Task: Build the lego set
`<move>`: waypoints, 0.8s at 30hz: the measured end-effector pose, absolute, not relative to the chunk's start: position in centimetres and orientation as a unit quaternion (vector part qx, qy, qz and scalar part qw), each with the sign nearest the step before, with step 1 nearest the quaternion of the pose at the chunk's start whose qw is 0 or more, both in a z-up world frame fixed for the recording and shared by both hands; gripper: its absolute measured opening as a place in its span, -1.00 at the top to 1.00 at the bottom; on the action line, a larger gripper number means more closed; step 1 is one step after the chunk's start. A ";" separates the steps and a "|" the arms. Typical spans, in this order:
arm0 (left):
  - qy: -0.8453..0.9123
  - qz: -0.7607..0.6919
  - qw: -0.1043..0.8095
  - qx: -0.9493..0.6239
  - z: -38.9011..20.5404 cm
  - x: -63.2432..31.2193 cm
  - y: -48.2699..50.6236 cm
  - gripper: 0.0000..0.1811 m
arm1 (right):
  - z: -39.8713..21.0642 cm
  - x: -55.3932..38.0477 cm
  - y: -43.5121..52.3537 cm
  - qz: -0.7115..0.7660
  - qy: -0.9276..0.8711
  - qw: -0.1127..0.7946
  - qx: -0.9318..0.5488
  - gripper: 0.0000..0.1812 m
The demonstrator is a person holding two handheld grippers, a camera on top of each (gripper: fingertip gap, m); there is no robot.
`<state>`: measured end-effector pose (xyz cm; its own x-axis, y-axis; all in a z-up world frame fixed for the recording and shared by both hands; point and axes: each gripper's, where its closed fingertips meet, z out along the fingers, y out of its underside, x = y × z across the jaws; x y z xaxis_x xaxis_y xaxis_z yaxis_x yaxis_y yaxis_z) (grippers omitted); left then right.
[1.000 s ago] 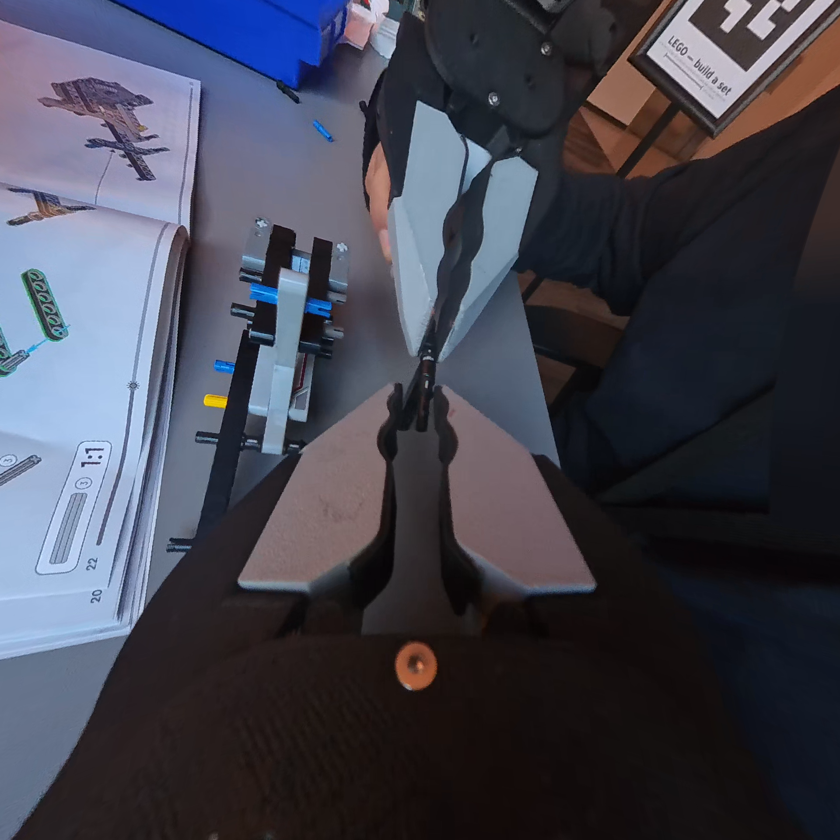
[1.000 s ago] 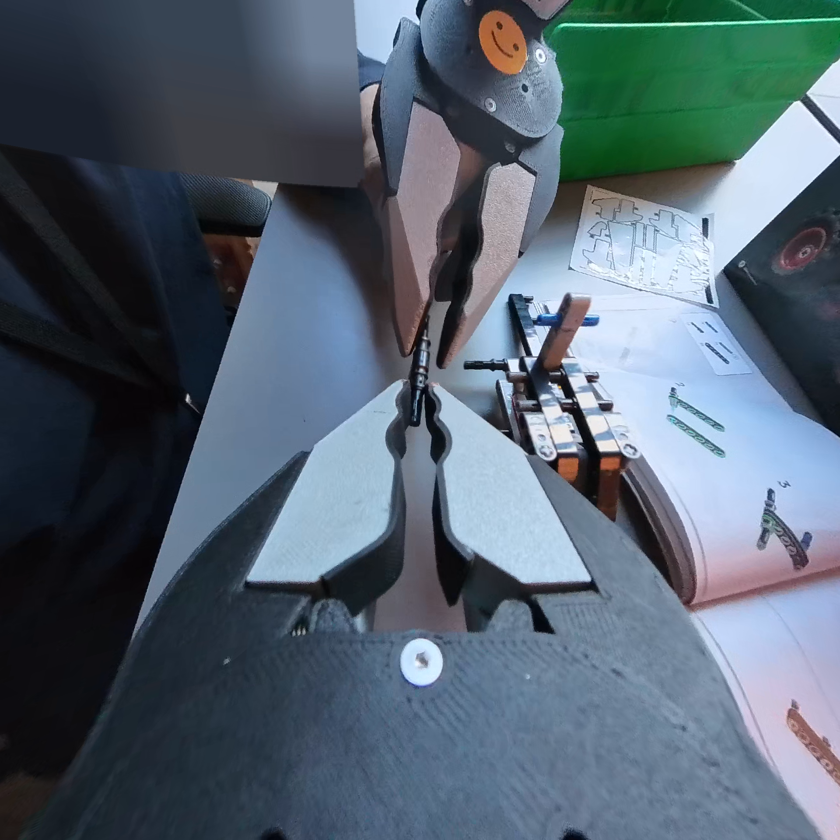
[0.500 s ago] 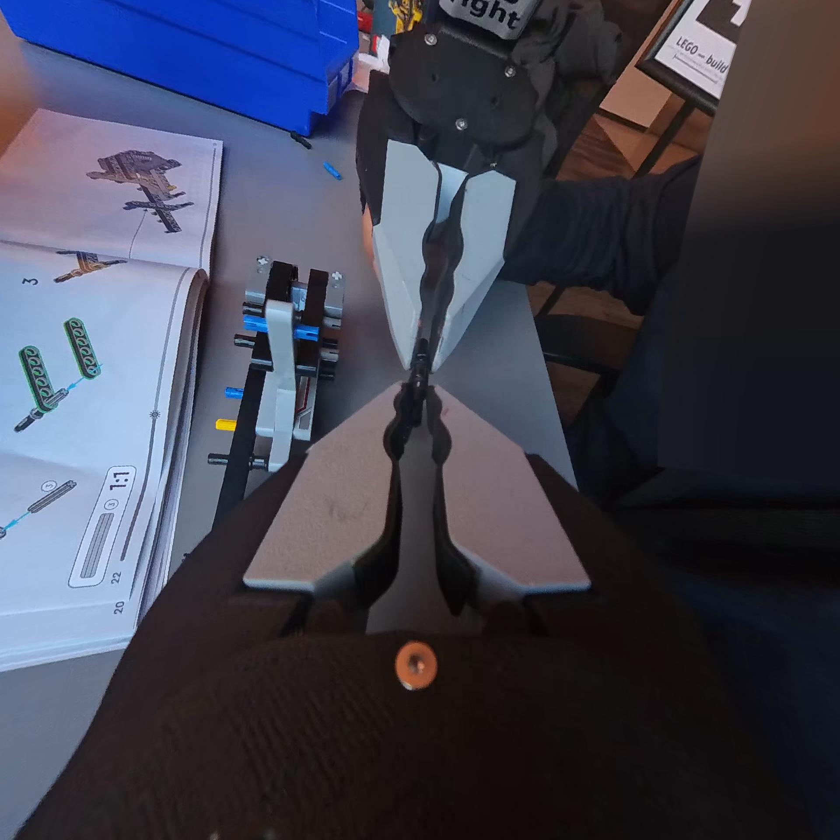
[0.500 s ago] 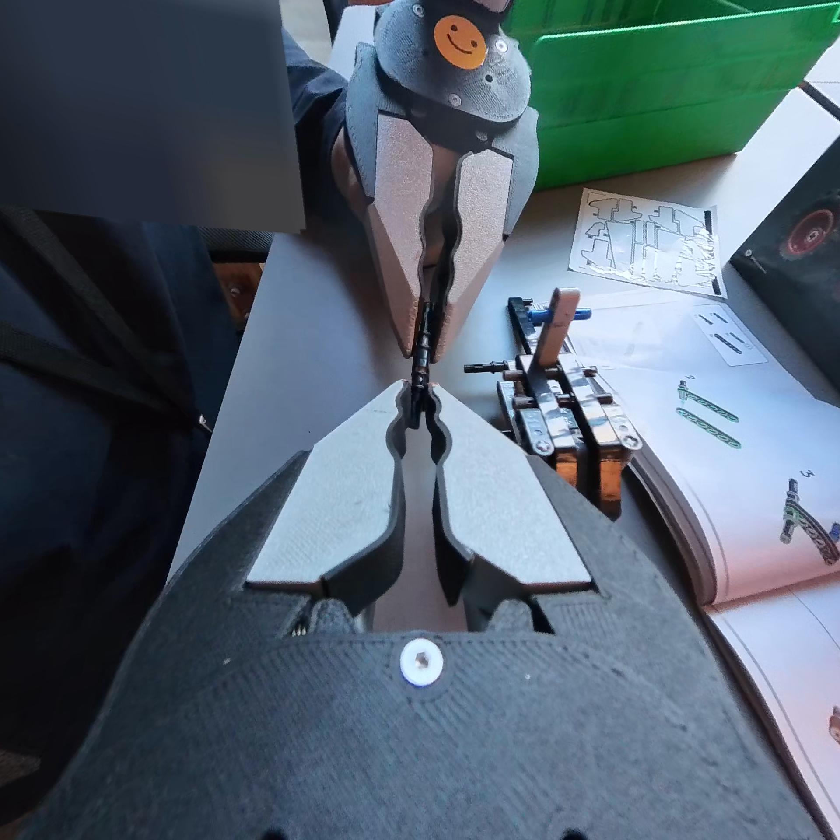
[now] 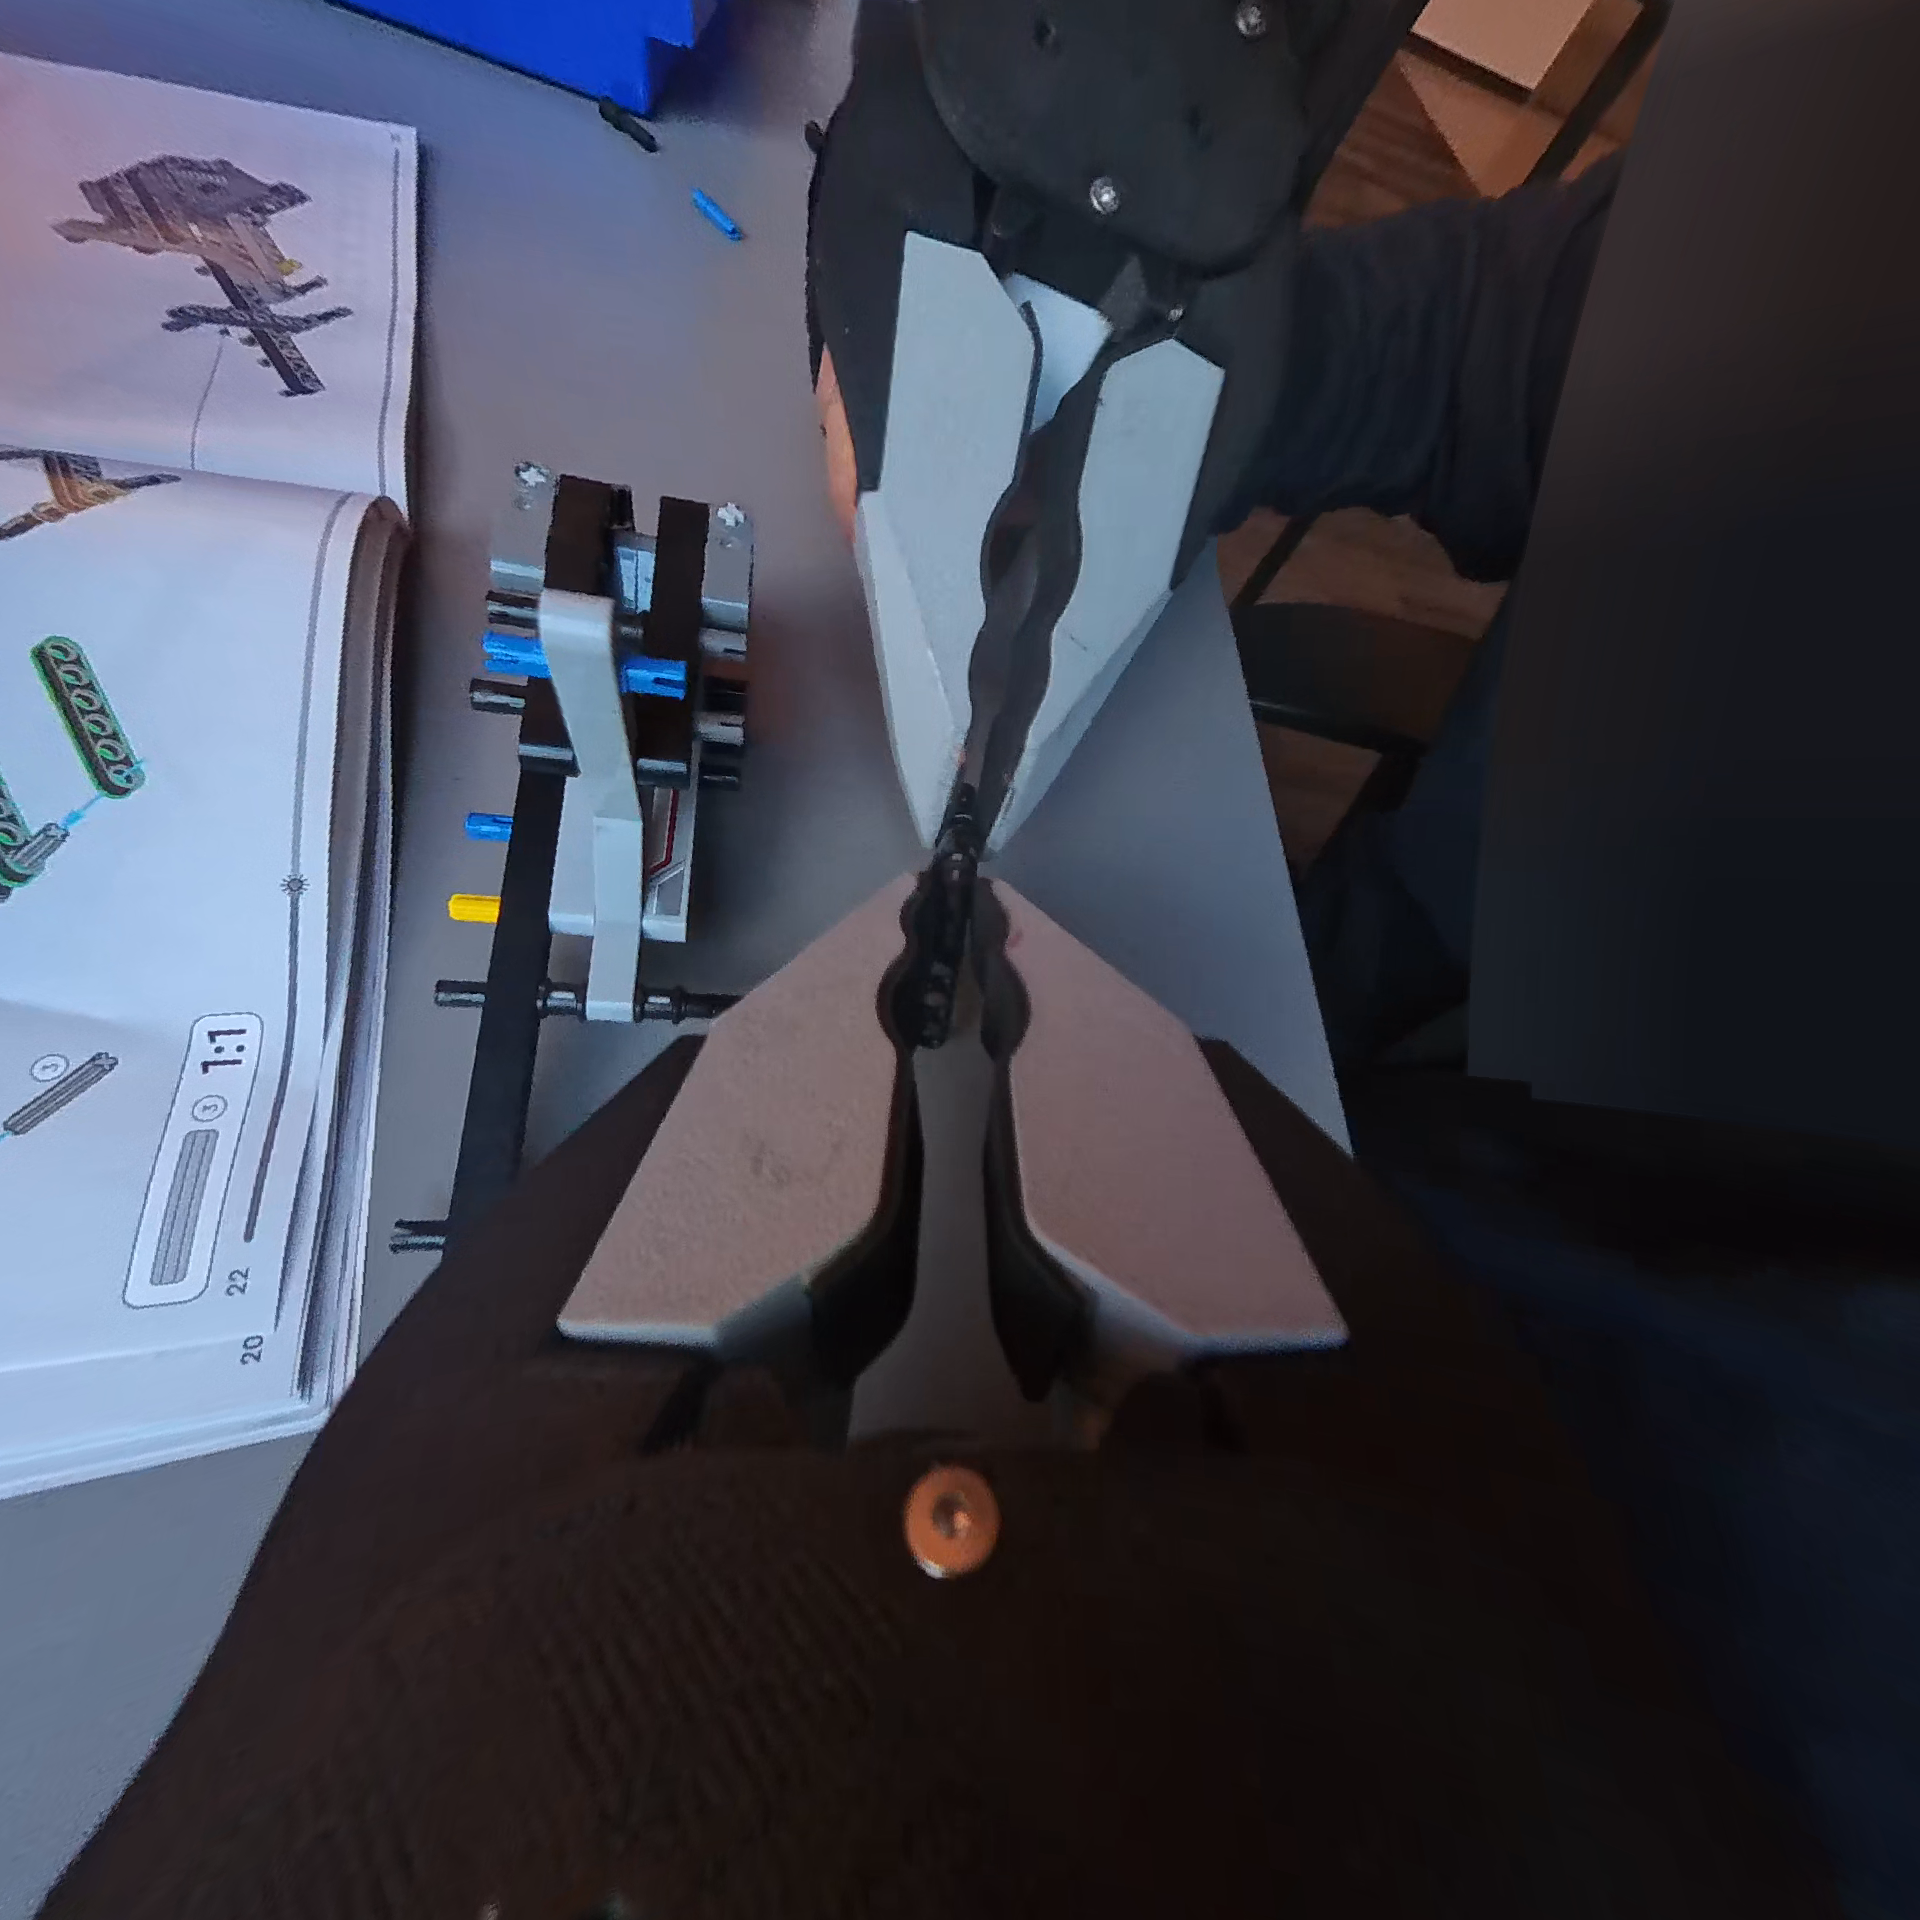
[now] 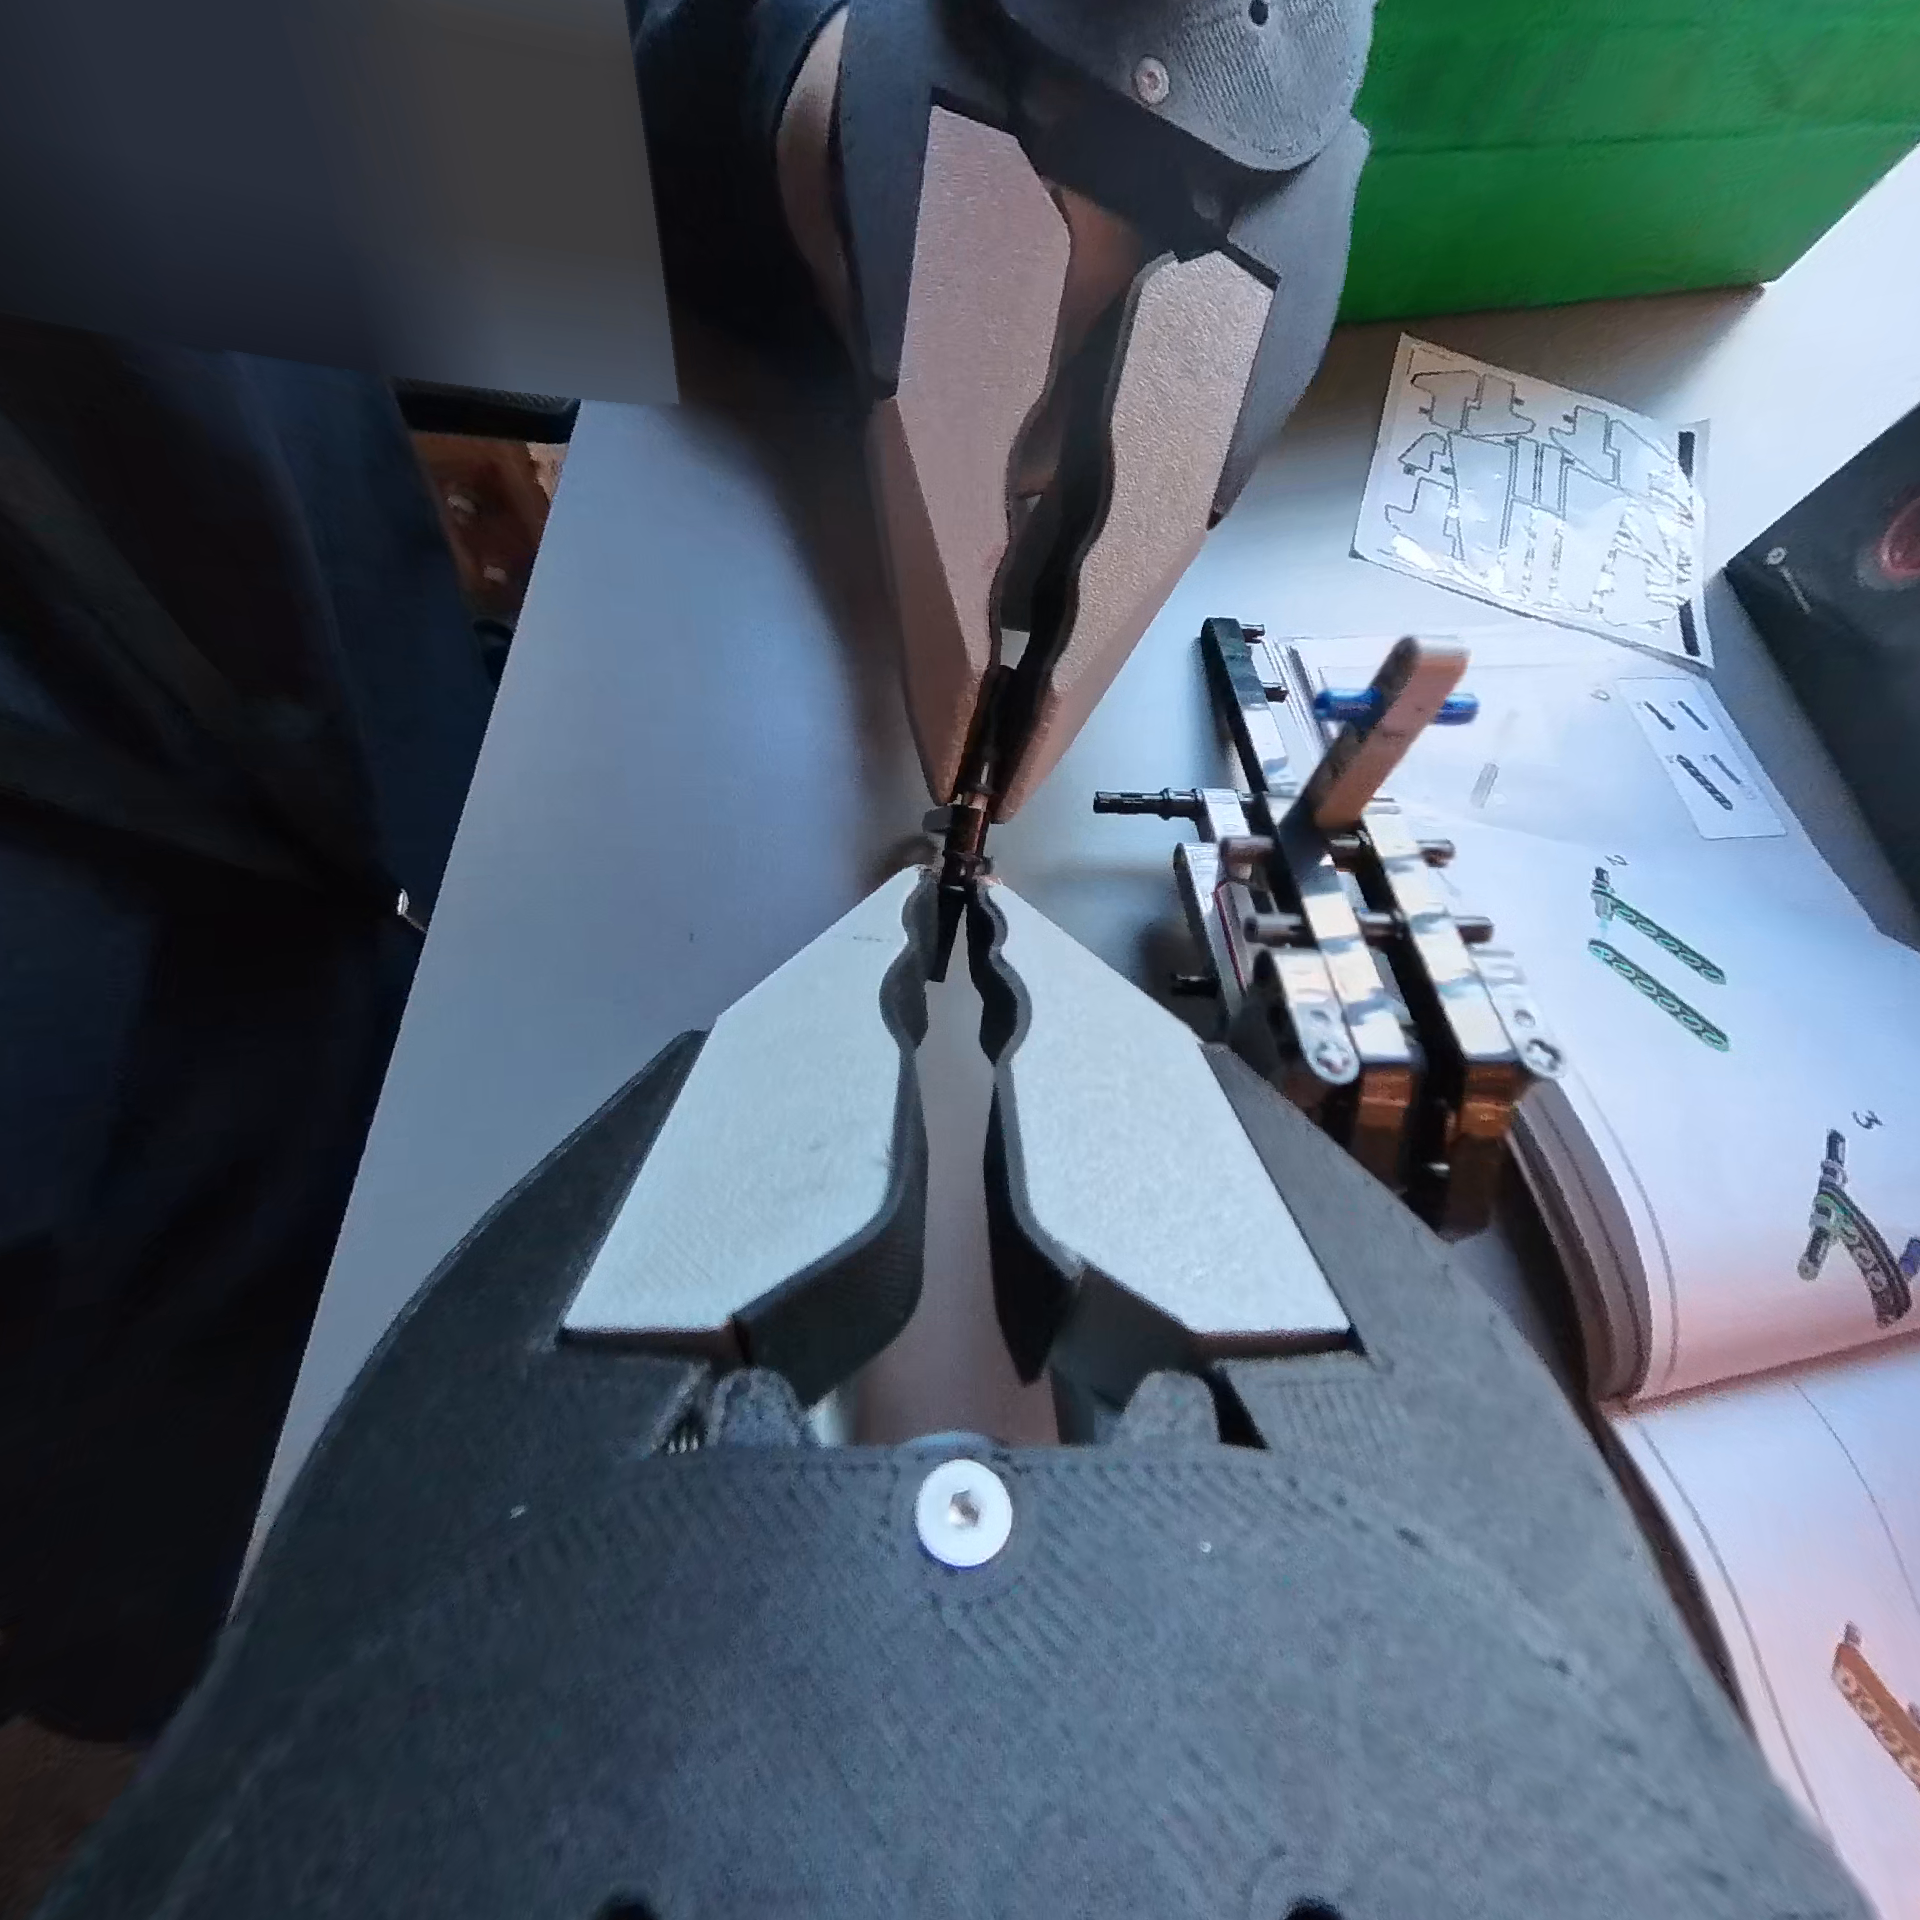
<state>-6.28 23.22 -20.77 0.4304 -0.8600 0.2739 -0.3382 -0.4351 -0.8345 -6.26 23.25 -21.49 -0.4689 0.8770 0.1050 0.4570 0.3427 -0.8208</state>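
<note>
Half-built grey-and-black lego assembly (image 5: 613, 769) with blue and yellow pins lies on the grey table (image 5: 644, 343), at 9 o'clock of the grippers, beside the open instruction booklet (image 5: 177, 935). Left gripper (image 5: 940, 961) and right gripper (image 6: 956, 925) meet tip to tip above the table edge, each pinching one end of a thin black pin piece (image 5: 951, 883). Right gripper enters from 12 o'clock in the left view, a dark sleeve (image 5: 1382, 364) behind it.

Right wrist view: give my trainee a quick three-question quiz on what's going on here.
1. True or false: the partly built model is held in the air.
2. What do the left hand-held gripper and right hand-held gripper pinch between their meeting tips?
3. The open instruction booklet lies: A) under the green bin, B) beside the model, C) on the floor.

Key: 1 false, it sits on the table; 2 small black parts; 3 B.
</note>
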 end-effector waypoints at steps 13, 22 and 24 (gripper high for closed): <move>0.412 -0.345 0.344 -0.770 -21.1 -6.2 22.9 0.96 | -22.0 -6.3 22.8 0.343 -0.792 0.278 -0.420 0.98; 0.413 -0.350 0.342 -0.768 -21.0 -6.1 22.8 0.97 | -21.7 -6.4 22.7 0.339 -0.797 0.281 -0.414 0.98; 0.409 -0.347 0.346 -0.770 -21.0 -6.2 23.0 0.96 | -21.7 -6.4 22.9 0.339 -0.794 0.282 -0.419 0.98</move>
<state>-6.16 23.00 -20.96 0.4240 -0.8704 0.2505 -0.3902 -0.4251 -0.8167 -6.43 22.92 -21.68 -0.4892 0.8566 0.1642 0.4735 0.4190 -0.7748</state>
